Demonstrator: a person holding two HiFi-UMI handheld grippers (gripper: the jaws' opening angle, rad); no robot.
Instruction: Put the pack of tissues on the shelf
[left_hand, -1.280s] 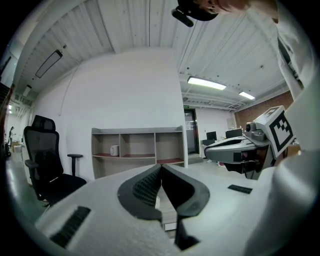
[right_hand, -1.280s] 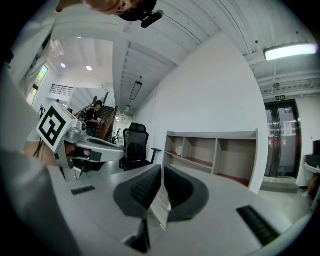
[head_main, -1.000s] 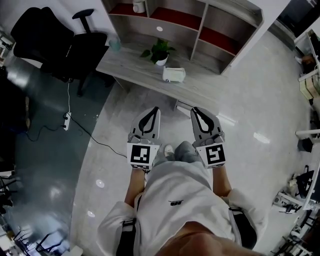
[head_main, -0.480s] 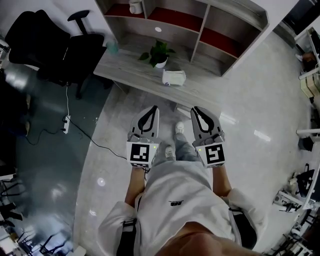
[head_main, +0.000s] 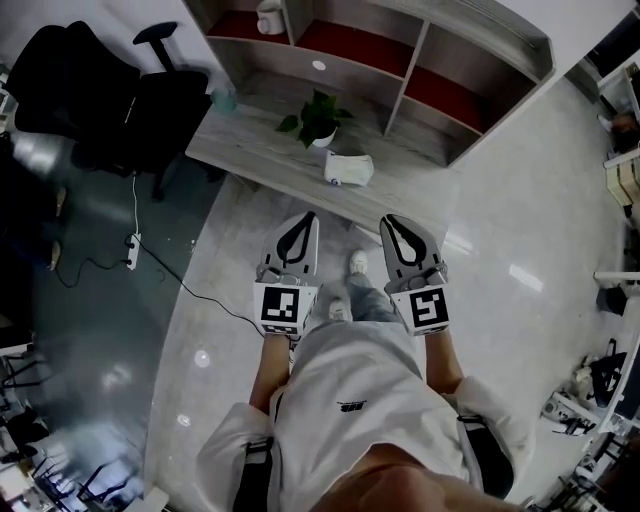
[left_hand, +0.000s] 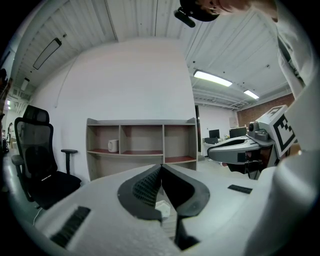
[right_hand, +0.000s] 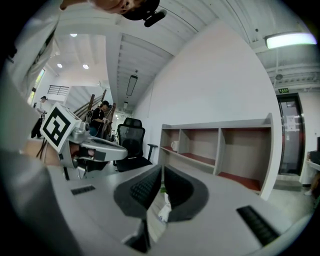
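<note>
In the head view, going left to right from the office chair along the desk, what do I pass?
black office chair → small teal container → potted plant → pack of tissues

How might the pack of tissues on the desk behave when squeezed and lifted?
The pack of tissues looks soft-sided and slightly rumpled, so it will probably give under a squeeze. Being tissues, it is likely light. Lying flat on the desk, it should slide rather than roll.

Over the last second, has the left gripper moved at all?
Yes: the left gripper has come forward, nearer the front edge of the grey wooden desk.
</note>
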